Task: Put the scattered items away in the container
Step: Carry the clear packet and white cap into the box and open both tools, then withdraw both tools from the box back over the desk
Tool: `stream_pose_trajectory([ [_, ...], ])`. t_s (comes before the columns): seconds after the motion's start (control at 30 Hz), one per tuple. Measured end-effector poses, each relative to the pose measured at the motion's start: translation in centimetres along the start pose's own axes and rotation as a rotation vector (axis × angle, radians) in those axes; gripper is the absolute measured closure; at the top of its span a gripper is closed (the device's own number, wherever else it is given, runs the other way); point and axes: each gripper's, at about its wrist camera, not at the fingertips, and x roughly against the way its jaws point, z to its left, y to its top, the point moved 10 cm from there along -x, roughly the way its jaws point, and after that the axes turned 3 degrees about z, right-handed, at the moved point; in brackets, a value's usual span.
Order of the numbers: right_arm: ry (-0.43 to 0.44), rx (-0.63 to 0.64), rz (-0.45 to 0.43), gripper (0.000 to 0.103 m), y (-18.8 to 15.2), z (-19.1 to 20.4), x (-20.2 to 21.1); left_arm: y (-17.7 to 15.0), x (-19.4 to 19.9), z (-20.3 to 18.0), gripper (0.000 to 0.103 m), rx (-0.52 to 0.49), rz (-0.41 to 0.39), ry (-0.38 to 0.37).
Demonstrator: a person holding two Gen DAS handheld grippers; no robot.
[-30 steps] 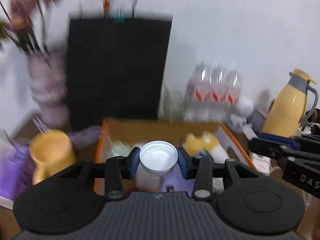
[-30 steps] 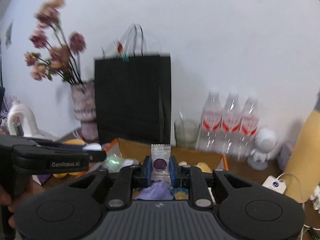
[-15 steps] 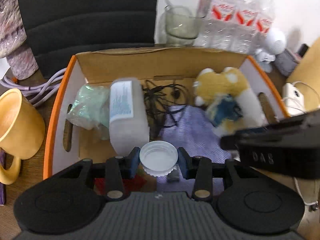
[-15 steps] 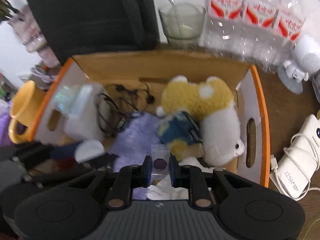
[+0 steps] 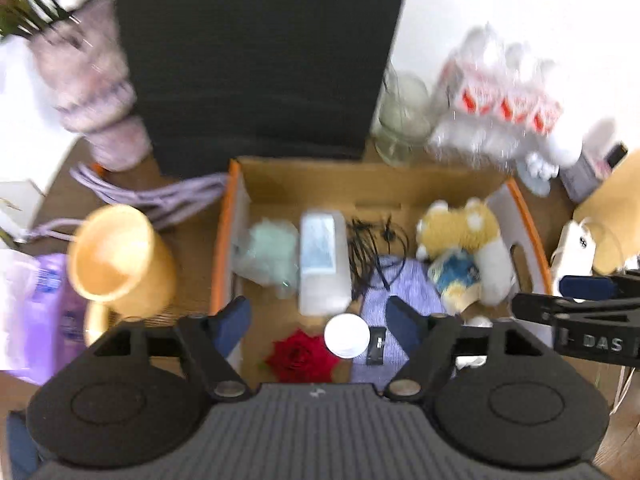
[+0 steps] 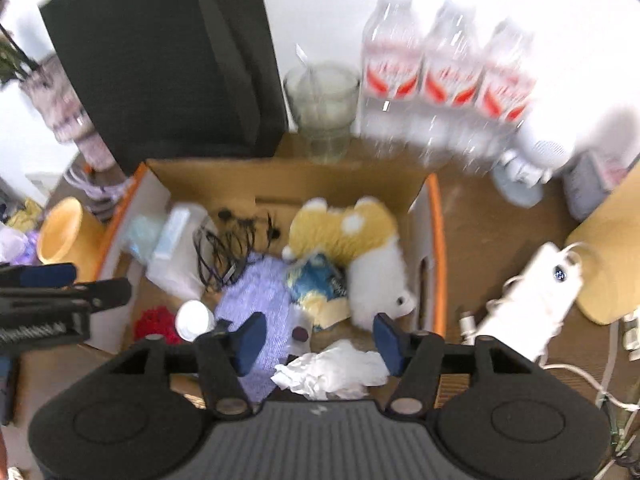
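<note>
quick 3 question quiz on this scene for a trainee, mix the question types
1. True or false: the white cap is clamped in the left gripper.
2. What lies nearest the red flower: A plush toy, B white cap, C glass jar?
3. Fill in: the plush toy lies inside the ____.

Key: 1 false, the opening jaws stand clear of it. 2 B. 3 box.

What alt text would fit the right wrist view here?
The right gripper, jaws opening with nothing pressed between them, hangs over a cardboard box holding a plush dog, purple cloth, black earphones, white cap and a small sachet. Three water bottles stand behind.
</note>
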Motion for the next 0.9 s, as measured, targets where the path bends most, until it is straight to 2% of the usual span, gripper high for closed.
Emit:
stream_pose_trajectory([
  [0.13, 0.014, 0.011, -0.071, 0.029, 0.4, 0.0, 3.9, -0.2, 3.0, -0.1, 0.009, -0.016, -0.048, 0.015],
  [0.27, 0.014, 0.011, -0.063, 0.029, -0.6, 0.4, 3.8, -1.4, 2.7, -0.2, 0.009, -0.013, -0.03, 0.032],
  [0.4, 0.007, 0.034, -0.051, 0.029, -1.8, 1.2, 3.1, -2.3, 2.7, -0.4, 0.008, -0.03, -0.044, 0.059],
  [0.5, 0.03, 0.028, -0.14, 0.026, -2.1, 1.6, 4.2, -2.5, 4.0, -0.4, 0.005, -0.024, -0.174, 0.085],
  [0.57, 0.043, 0.03, -0.256, 0.018, -2.7, 2.0, 5.0, -3.1, 5.5, -0.7, 0.002, -0.029, -0.363, 0.07],
  [0.63, 0.045, 0.061, -0.35, 0.017, -3.4, 2.5, 5.2, -4.1, 6.5, -1.1, 0.002, -0.069, -0.529, 0.061],
  [0.7, 0.034, 0.089, -0.408, 0.017, -4.0, 2.7, 4.8, -5.0, 6.5, -1.3, 0.002, -0.086, -0.584, 0.082],
  [0.77, 0.019, 0.092, -0.449, 0.017, -4.5, 2.7, 4.3, -5.6, 6.1, -1.3, 0.003, -0.069, -0.603, 0.071],
  [0.9, 0.049, 0.062, -0.519, 0.017, -5.2, 2.7, 4.3, -5.8, 5.8, -1.0, 0.003, -0.032, -0.631, 0.054],
])
